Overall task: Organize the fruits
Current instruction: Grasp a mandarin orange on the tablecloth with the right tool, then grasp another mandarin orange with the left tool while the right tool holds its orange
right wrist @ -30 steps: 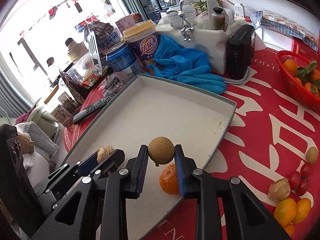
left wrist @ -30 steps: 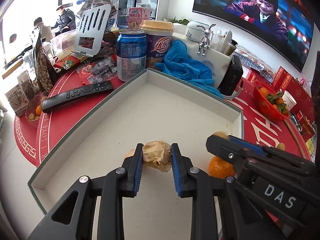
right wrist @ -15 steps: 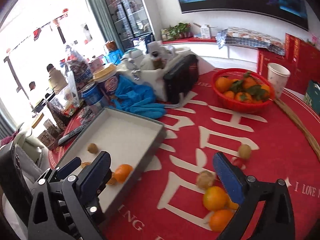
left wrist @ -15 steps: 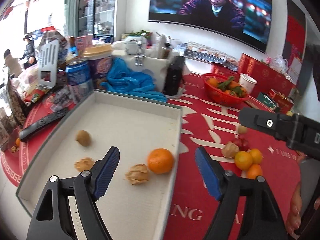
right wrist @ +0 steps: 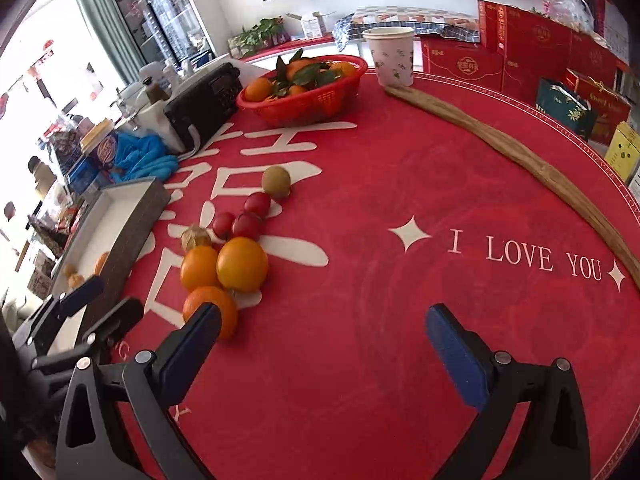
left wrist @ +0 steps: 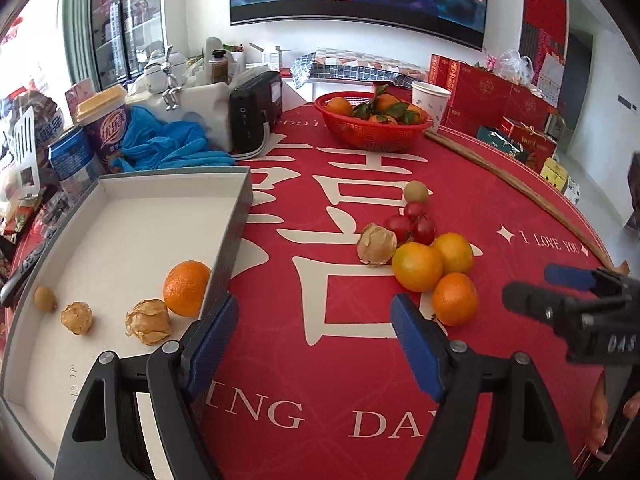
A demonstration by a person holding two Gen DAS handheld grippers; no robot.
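A white-lined tray [left wrist: 132, 196] on the left holds an orange [left wrist: 187, 288], two papery husked fruits [left wrist: 148, 320] and a small brown fruit [left wrist: 44, 298]. Loose fruit lies on the red tablecloth to its right: three oranges [left wrist: 418, 266], a husked fruit [left wrist: 376, 244], cherry tomatoes [left wrist: 412, 222] and a round brownish fruit [left wrist: 415, 191]. My left gripper [left wrist: 316, 320] is open and empty over the cloth between tray and pile. My right gripper [right wrist: 324, 320] is open and empty, with the nearest orange [right wrist: 210, 308] just behind its left fingertip.
A red basket [left wrist: 372, 140] of leafy oranges stands at the back with a paper cup [left wrist: 432, 100] beside it. A long wooden stick [right wrist: 520, 160] lies along the table's right rim. A black radio [left wrist: 252, 116], blue gloves [left wrist: 168, 148] and drink cans crowd behind the tray.
Both grippers let go of their fruits in the tray, a husked fruit and a brown one, and opened wide. Both swung right, from over the tray to the cloth near the pile.
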